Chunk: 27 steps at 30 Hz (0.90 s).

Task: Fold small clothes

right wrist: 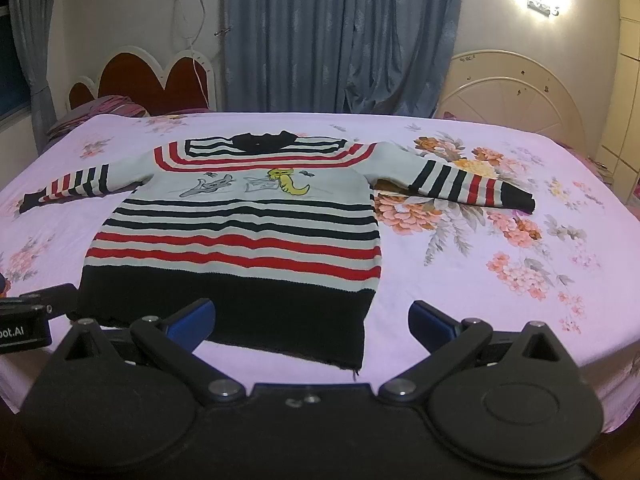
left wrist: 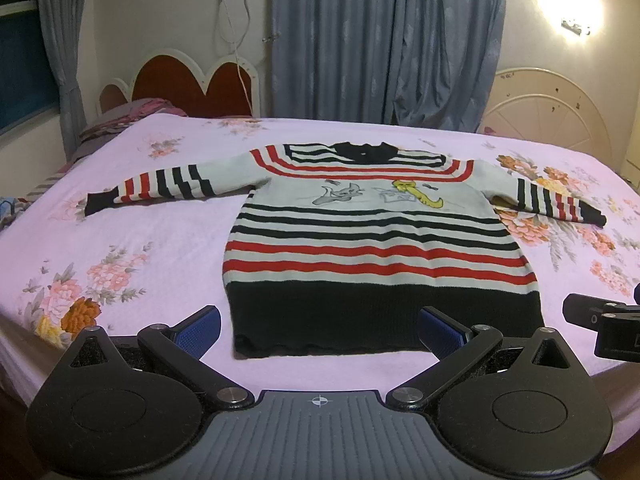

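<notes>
- Left wrist view: blue-padded fingers of our left gripper (left wrist: 318, 334) sit closest, jaws wide apart and empty, hovering just short of the black ribbed hem of the striped knit child's sweater (left wrist: 380, 240).
- We see that sweater laid flat, face up, on the pink floral bedsheet (left wrist: 120, 248), both sleeves spread out, likely so each can fold inward cleanly.
- Right wrist view: our right gripper (right wrist: 312, 326) also gapes open, holding nothing, facing the hem's right corner.
- Open sheet lies to the right of the sweater; the right sleeve cuff (right wrist: 518, 200) rests well inside the bed edge, so we've plenty of room.
</notes>
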Each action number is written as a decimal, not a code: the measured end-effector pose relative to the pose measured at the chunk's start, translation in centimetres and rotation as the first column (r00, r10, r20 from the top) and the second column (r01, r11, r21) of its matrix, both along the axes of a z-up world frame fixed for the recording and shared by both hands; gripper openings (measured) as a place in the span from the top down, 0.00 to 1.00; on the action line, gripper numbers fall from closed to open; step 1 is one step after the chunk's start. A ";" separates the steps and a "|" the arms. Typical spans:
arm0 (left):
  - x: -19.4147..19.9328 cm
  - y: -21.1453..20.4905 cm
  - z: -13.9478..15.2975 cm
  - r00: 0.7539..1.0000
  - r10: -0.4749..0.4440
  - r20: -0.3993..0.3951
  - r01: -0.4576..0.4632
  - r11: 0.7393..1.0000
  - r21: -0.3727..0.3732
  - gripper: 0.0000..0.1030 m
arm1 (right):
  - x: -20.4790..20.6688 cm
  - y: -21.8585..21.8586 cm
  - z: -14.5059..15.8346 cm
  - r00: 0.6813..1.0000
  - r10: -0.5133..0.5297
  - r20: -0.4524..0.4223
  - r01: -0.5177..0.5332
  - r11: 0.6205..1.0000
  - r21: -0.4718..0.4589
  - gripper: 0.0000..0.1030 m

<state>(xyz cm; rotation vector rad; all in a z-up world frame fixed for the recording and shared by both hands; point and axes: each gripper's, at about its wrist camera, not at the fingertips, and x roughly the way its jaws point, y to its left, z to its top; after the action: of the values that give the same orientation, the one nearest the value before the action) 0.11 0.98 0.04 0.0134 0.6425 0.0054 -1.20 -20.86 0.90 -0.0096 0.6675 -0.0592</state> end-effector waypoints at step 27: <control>10.8 0.0 0.5 0.997 -0.067 0.024 0.067 0.998 -0.001 0.00 | 7.5 -1.2 0.0 0.993 -0.115 0.021 0.115 0.993 0.009 0.01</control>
<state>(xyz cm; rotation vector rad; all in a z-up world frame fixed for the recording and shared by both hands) 10.93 0.93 0.50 0.0332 0.6180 -0.0600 6.29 -22.09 0.90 0.0371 0.6464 -0.1673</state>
